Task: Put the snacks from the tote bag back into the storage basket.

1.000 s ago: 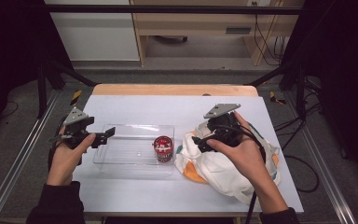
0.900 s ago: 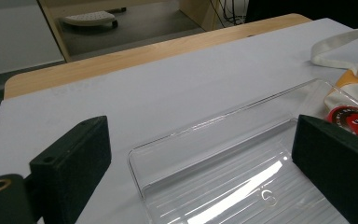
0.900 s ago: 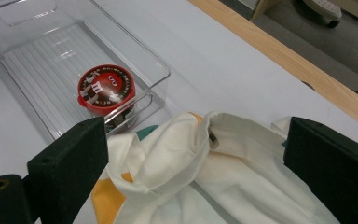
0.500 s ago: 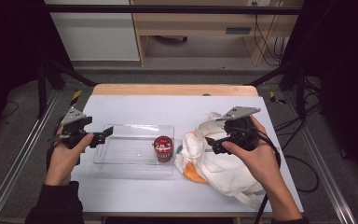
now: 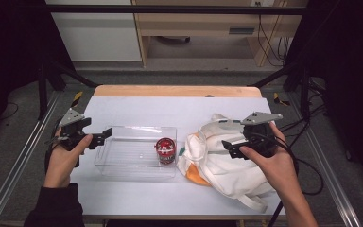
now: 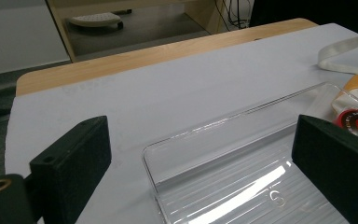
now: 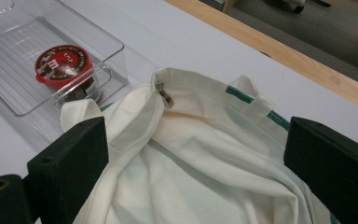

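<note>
A clear plastic tray (image 5: 123, 163) lies at the middle left of the white table. A small jar with a red lid (image 5: 165, 148) stands in its right end. To its right lies a crumpled white cloth bag (image 5: 222, 168) with something orange (image 5: 194, 176) showing at its mouth. My left gripper (image 5: 101, 137) is open at the tray's left end, and in the left gripper view the tray's corner (image 6: 223, 123) lies between the jaws (image 6: 203, 140). My right gripper (image 5: 229, 148) is open above the bag, holding nothing. In the right gripper view the bag (image 7: 205, 154) and the jar (image 7: 64, 65) lie ahead.
The white table top (image 5: 170, 109) has a wooden strip (image 5: 175, 91) along its far edge. Metal rails (image 5: 14, 165) run along both sides, with dark floor beyond. A cable (image 5: 307, 170) trails from the right gripper off the table's right side.
My right gripper has moved to the right over the bag, from near its mouth to its middle. The bag's cloth has shifted. The left gripper has hardly moved.
</note>
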The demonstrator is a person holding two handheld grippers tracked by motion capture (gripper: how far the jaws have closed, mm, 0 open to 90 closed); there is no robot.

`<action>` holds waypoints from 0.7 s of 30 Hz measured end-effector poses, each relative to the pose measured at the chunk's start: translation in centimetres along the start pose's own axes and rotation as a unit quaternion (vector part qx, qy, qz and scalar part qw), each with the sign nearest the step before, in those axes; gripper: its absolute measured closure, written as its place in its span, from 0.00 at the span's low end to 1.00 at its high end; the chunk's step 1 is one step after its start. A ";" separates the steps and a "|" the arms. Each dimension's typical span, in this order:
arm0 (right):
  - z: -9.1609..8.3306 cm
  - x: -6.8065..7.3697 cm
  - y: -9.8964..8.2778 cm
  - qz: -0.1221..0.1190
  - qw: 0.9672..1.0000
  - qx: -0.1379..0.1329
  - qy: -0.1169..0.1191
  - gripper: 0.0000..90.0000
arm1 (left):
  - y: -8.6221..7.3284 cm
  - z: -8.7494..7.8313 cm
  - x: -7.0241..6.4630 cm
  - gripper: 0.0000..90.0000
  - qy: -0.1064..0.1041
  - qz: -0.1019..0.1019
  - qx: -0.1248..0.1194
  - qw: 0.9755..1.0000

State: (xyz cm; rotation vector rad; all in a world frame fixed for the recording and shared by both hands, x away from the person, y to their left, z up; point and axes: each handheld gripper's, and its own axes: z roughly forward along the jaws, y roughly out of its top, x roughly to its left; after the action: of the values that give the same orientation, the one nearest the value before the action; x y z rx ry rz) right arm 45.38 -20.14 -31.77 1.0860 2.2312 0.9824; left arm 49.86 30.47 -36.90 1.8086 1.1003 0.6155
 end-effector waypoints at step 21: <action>-2.1 -2.5 -4.0 0.051 0.998 -0.013 -0.028 0.07 | -0.2 0.1 0.0 0.05 0.003 0.003 0.004 1.000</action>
State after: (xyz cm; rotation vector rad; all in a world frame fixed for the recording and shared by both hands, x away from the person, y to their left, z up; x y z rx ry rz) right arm 43.51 -24.76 -33.27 1.2116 2.1300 1.0079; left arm 49.93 30.47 -37.12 1.8180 1.1023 0.6210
